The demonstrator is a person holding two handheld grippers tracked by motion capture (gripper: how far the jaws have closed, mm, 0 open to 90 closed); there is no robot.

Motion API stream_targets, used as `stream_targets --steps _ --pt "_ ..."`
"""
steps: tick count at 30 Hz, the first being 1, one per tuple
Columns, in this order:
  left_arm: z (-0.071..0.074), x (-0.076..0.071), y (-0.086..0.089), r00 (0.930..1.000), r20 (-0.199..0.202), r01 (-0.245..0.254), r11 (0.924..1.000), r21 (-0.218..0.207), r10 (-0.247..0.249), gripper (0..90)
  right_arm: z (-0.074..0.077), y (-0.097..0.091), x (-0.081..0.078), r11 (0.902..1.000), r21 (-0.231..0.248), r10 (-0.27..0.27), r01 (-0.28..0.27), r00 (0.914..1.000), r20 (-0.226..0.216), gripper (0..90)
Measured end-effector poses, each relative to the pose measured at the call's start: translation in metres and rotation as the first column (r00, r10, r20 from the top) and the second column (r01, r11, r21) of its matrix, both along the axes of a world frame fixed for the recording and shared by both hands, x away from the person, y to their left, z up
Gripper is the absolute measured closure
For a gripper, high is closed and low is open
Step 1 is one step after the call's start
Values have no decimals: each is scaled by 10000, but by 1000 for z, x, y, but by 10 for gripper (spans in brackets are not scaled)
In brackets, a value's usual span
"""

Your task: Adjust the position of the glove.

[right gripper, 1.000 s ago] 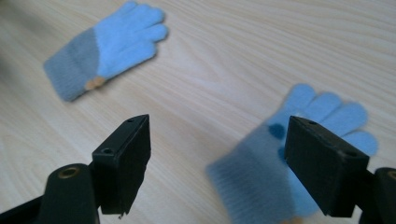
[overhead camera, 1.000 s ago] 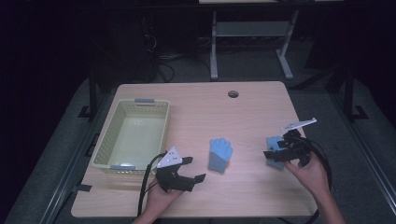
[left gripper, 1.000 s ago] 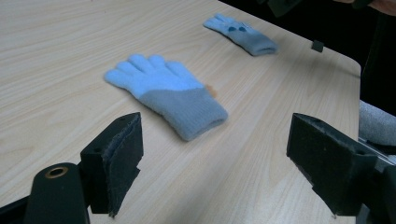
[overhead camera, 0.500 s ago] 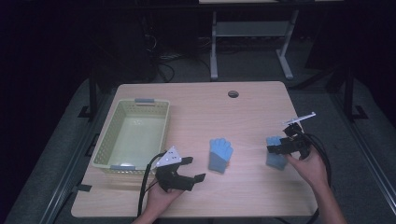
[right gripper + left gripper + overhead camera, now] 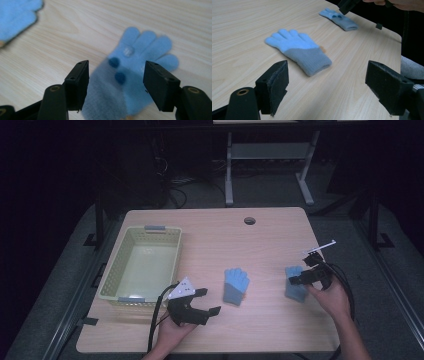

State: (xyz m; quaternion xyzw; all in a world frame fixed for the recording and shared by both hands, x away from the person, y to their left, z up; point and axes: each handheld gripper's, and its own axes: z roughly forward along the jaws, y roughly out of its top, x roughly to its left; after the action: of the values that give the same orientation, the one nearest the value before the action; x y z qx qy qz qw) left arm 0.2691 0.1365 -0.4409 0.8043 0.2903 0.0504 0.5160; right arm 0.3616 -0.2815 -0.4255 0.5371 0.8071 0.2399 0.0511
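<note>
The left hand-held gripper (image 5: 327,92) is seen from its own camera: two black jaws rise from the bottom edge and stand wide apart, with nothing between them. The left jaw carries a rough grey pad on its inner face. Ahead of the jaws, a blue glove (image 5: 299,51) lies flat on the light wood-grain bench (image 5: 242,22), fingers pointing upper left, grey cuff toward the jaws; a small orange tag sits at the cuff edge. Farther off, a second glove (image 5: 339,19) lies near the bench edge. The right hand-held gripper (image 5: 345,5), held by a hand (image 5: 397,3), hangs just above the second glove.
</note>
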Motion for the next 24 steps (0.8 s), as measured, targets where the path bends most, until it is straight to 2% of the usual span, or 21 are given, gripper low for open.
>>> stream_targets --steps 3,5,12,13,15,17,21,24 --pt "0 -1 0 10000 -4 -11 10000 0 11 186 -6 -2 1 9999 -94 -97 95 9998 -186 410" --pt "1 -1 0 10000 54 -22 10000 -23 22 188 -10 -1 2 9989 -453 -141 123 9992 -385 430" --pt "-1 1 2 9999 -80 -98 9999 -35 97 188 -13 3 2 9964 -852 -42 3 9989 -462 495" --pt "0 0 2 9999 -39 -94 9999 -49 94 188 -16 4 3 9935 -1131 32 -94 9985 -550 505" --pt "1 0 2 9999 -8 -111 9999 -76 111 188 -17 5 2 9923 -1228 72 -134 9987 -510 510" --pt "1 0 1 9999 36 -111 9999 -86 112 188 -17 9 1 9877 -1553 146 -205 9991 -394 534" --pt "-1 0 1 9999 -58 -116 9999 10 116 188 -18 10 1 9859 -1662 127 -188 9992 -380 558" --pt "1 -1 4 9998 14 -178 9998 -39 179 190 -17 12 1 9835 -1782 260 -325 9989 -389 621"
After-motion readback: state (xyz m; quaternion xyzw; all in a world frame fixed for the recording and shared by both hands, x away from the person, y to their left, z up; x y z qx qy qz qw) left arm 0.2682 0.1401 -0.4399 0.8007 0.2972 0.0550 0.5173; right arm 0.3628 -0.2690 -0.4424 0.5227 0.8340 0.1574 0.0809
